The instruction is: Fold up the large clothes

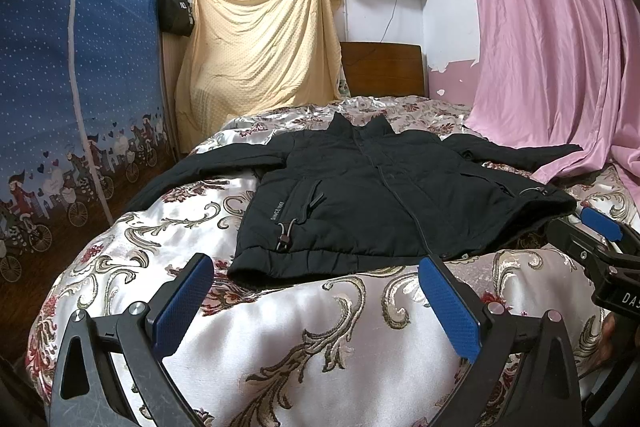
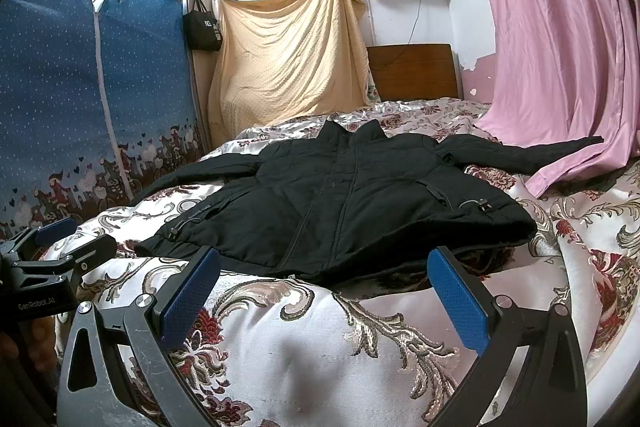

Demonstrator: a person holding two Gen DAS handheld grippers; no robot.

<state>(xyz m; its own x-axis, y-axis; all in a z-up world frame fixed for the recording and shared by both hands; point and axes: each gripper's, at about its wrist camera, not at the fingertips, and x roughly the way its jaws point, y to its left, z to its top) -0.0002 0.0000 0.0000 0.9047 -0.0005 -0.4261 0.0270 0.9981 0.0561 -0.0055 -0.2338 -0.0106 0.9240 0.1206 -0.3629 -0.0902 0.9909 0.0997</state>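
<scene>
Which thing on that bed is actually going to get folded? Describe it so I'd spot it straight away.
Find the bed with the shiny floral bedspread. Spread flat on it, front up with sleeves out, lies a black zip-up jacket. It is the only dark garment there; the pink curtain merely drapes beside one sleeve.

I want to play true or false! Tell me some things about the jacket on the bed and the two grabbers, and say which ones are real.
1. The black jacket lies spread out on the flowery bedspread. True.
2. The left gripper is squeezing the jacket's hem. False: its jaws are open and hold nothing, short of the hem.
3. The right gripper is open. True.
4. The jacket's front is wide open. False: it is closed up the middle.
5. One sleeve reaches toward the pink curtain. True.
6. The jacket is already folded in half. False: both sleeves lie stretched out sideways.
</scene>
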